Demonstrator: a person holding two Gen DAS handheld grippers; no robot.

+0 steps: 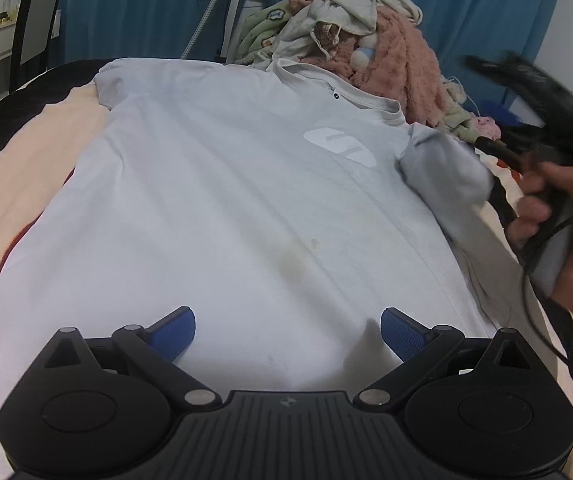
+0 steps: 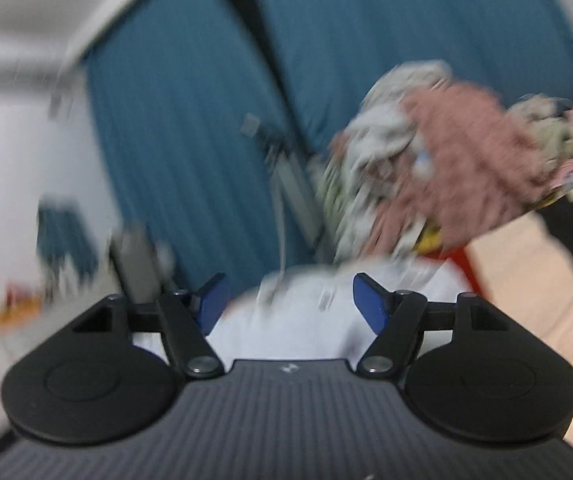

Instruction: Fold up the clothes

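A pale blue T-shirt with a white chest logo lies flat, front up, on the bed, collar at the far end. Its right sleeve is bunched. My left gripper is open and empty, just above the shirt's lower middle. My right gripper is open and empty; its view is blurred, with a bit of the pale shirt under the fingers. In the left wrist view the right gripper shows blurred at the right, held in a hand beside the sleeve.
A heap of clothes, pink fluffy and white pieces, sits behind the collar, also in the right wrist view. A peach sheet covers the bed at the left. Blue curtains hang behind. A chair stands at the far left.
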